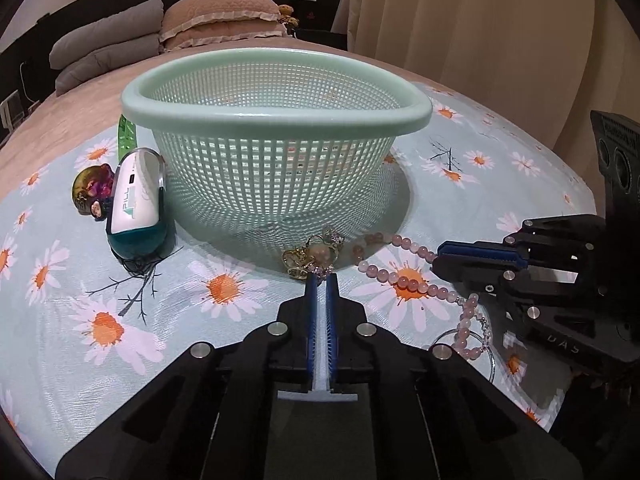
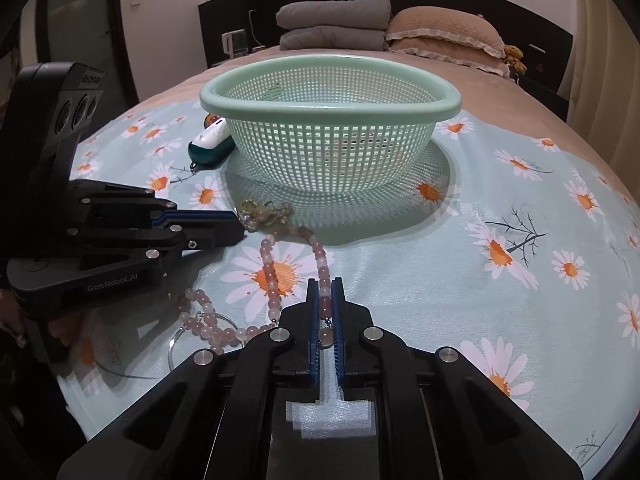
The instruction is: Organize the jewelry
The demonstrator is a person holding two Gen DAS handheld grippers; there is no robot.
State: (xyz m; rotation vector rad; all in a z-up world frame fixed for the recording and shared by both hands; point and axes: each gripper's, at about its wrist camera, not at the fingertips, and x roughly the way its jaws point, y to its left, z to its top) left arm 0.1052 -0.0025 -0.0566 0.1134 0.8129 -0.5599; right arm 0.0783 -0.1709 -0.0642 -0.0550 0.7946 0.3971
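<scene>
The right gripper (image 2: pixel 325 286) pinches a strand of the pink bead necklace (image 2: pixel 269 264), which loops across the daisy-print cloth (image 2: pixel 460 280) on the bed. At left, the left gripper (image 2: pixel 236 226) touches a gold brooch (image 2: pixel 262 214). Behind them stands a mint mesh basket (image 2: pixel 330 96), with a white-and-teal case (image 2: pixel 210 142) beside it.

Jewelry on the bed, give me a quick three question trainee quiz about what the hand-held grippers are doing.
1. True or false: the right hand-held gripper is shut on the pink bead necklace.
2. The left hand-held gripper grips: A) gold brooch B) white pill case C) basket rim
3. What colour is the mesh basket?

Key: 1 true; 2 A; 3 pale green.
</scene>
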